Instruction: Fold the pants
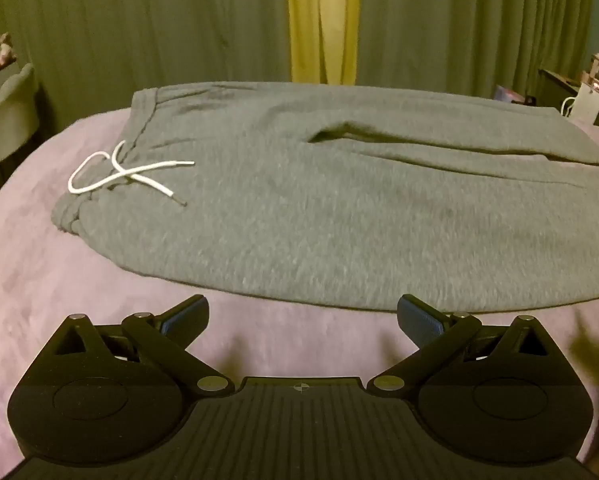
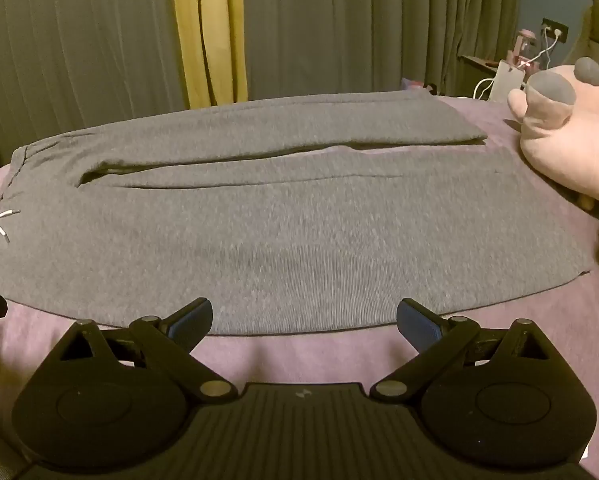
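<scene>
Grey sweatpants (image 1: 319,208) lie flat across a purple bedspread (image 1: 39,280), waistband to the left with a white drawstring (image 1: 119,178), both legs stretching right, the far leg lying apart from the near one. In the right wrist view the same pants (image 2: 279,232) fill the middle, leg cuffs ending at the right. My left gripper (image 1: 302,314) hovers open just short of the pants' near edge, nothing between its blue-padded fingers. My right gripper (image 2: 304,316) is open too, at the near edge of the near leg, holding nothing.
A pink plush toy (image 2: 571,128) lies on the bed at the right, close to the leg cuffs. Green and yellow curtains (image 1: 323,20) hang behind the bed. A bedside stand with cables (image 2: 499,76) is at the far right, a pale chair (image 1: 7,120) at the left.
</scene>
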A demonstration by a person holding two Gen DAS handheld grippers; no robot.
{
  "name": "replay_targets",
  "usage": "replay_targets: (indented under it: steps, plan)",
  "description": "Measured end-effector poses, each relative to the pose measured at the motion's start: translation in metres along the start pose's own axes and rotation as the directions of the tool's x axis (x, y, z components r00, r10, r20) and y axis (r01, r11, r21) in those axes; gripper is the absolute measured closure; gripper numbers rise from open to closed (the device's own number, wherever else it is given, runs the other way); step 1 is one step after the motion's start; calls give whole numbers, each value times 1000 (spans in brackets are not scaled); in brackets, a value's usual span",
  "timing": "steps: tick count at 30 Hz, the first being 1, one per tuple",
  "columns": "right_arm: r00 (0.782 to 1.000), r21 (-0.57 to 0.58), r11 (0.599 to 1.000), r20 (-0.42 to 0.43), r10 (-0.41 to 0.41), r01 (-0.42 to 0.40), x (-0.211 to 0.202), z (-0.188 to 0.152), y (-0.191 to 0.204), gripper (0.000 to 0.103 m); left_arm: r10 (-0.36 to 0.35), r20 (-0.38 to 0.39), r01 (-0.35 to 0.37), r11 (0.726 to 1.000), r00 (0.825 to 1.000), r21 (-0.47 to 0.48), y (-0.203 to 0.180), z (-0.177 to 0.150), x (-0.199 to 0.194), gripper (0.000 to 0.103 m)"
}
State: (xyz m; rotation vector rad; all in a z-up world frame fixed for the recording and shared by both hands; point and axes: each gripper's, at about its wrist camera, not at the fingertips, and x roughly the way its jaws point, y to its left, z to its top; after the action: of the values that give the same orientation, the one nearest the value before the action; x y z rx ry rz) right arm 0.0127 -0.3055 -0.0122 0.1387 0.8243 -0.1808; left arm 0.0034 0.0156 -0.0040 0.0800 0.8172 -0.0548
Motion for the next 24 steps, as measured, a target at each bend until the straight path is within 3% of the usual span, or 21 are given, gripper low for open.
replay_targets:
  steps: [24]
  plan:
    - [1000,0,1000,-1,0,0,-2,4,-1,4,-4,-18,3,1000,1000,-12,1,-2,3,0]
